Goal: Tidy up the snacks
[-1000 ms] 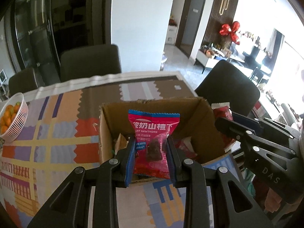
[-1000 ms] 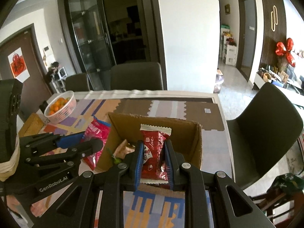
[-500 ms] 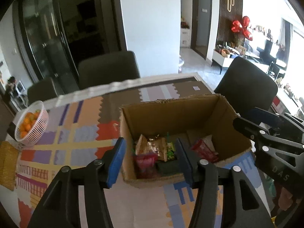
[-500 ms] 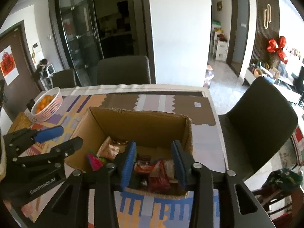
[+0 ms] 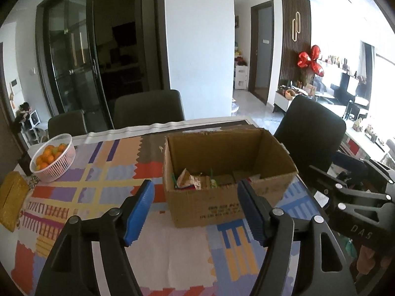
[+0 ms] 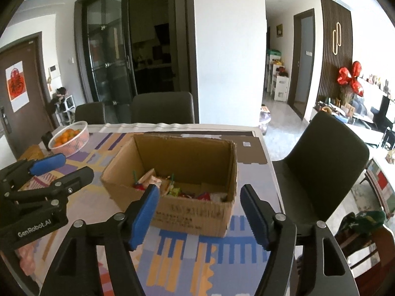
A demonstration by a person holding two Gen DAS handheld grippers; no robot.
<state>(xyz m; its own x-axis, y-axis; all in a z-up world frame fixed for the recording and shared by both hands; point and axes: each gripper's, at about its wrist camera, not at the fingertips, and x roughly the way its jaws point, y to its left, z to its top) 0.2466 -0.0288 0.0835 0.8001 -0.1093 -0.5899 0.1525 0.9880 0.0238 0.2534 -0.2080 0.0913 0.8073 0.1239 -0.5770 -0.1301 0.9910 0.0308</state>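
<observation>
You are holding both grippers just short of the cardboard box (image 5: 229,172), which is sitting on the patterned tablecloth (image 5: 98,187) near the table's right edge. The left gripper (image 5: 196,209) is spread apart with nothing between its blue pads (image 5: 139,212); its jaws have just been opening. The right gripper (image 6: 200,214) is likewise released and empty, its jaws also just opened. The snacks (image 6: 172,188) are lying loose in the bottom of the box. The box's near wall is standing between your fingers and the packets. A white basket of oranges (image 5: 53,157) is sitting well apart at far left, beside a yellow woven item (image 5: 11,199). Dark chairs (image 6: 328,162) are ringing the table.
</observation>
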